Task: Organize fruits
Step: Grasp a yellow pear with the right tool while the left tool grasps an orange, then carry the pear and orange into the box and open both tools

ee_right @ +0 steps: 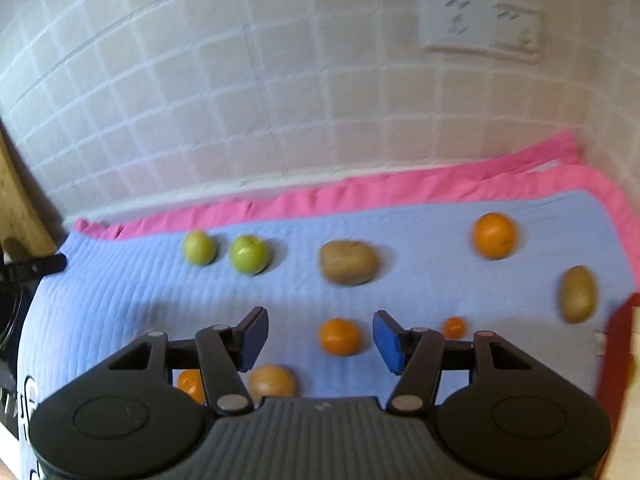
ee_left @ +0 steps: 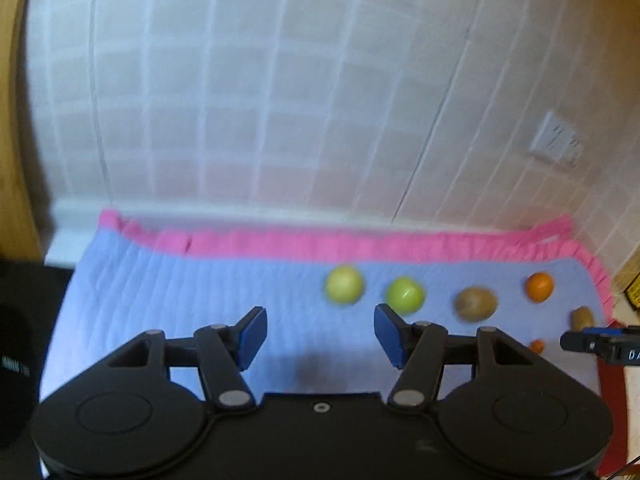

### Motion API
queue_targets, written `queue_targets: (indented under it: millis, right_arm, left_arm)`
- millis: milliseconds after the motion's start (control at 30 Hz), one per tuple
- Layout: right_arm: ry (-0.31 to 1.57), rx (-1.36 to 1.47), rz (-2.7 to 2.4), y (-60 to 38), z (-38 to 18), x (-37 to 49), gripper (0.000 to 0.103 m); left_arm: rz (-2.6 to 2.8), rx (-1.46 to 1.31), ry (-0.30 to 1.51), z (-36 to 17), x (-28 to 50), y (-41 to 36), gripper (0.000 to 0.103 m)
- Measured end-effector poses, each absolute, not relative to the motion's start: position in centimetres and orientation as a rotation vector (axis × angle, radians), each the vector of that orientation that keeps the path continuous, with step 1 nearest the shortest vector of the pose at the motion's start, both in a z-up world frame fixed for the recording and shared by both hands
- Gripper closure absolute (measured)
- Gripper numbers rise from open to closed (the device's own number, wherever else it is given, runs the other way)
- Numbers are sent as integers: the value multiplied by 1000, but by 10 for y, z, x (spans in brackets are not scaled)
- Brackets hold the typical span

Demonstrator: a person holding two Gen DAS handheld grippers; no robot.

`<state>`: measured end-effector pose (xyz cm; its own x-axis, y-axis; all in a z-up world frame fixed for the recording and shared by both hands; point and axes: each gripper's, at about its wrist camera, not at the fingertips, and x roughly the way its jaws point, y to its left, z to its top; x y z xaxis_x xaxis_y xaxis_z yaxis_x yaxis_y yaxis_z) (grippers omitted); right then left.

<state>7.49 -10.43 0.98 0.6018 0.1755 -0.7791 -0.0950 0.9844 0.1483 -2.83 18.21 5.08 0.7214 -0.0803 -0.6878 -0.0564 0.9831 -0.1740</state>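
The left gripper point(ee_left: 320, 338) is seen with its blue-padded jaws parted and nothing between them, above a bare stretch of the quilted blue cloth point(ee_left: 160, 300). The right gripper point(ee_right: 319, 340) is likewise held with jaws apart and gripping nothing; a middle orange point(ee_right: 340, 337) is framed in the gap, lying on the cloth beyond the pads and untouched by them.

Far more fruit is shown in the right wrist view. Nine pieces are counted there: two green apples point(ee_right: 199, 247) point(ee_right: 249, 254) side by side in the back row, a brown kiwi point(ee_right: 348, 262) to their right, and a large orange point(ee_right: 494, 235) further right. A second kiwi point(ee_right: 577, 294) lies upright near the cloth's right edge. Nearer the gripper, a tiny orange point(ee_right: 455, 327), a partly hidden orange point(ee_right: 191, 385) and a third kiwi point(ee_right: 272, 381) are seen. In the left wrist view only the back row is clear, with the other gripper's black tip at the right edge.

The fruits are rounded, the apples glossy, the kiwis dull and oval. The cloth is stitched in parallel ribs and edged by a pink border point(ee_right: 360, 196). Behind it stands a white tiled wall point(ee_right: 240, 80) bearing a white double socket point(ee_right: 482, 24).
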Motion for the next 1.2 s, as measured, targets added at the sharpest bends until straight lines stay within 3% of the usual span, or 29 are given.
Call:
queue_targets:
  millis: [200, 500, 833, 867, 900, 967, 1067, 1200]
  right_arm:
    - [1000, 96, 205, -75, -34, 82, 46]
    - [1096, 113, 185, -64, -78, 86, 46]
    - [1151, 126, 217, -56, -91, 90, 46]
    - [1158, 131, 221, -55, -93, 91, 45]
    - [1164, 138, 226, -54, -96, 93, 46]
    - [1171, 143, 228, -52, -100, 93, 46]
    - [1155, 134, 229, -50, -100, 91, 57]
    - [1138, 155, 233, -54, -98, 88, 60]
  left_arm:
    - [-12, -169, 830, -12, -38, 172, 35]
    - [-43, 12, 908, -64, -35, 144, 37]
    - [-82, 50, 891, -68, -32, 138, 38]
    - [-79, 50, 891, -68, -32, 138, 41]
    - [-73, 53, 890, -69, -31, 137, 49]
    - [-67, 54, 890, -70, -27, 137, 53]
    - [-59, 63, 885, -69, -28, 135, 55]
    - [-52, 66, 879, -66, -31, 133, 56]
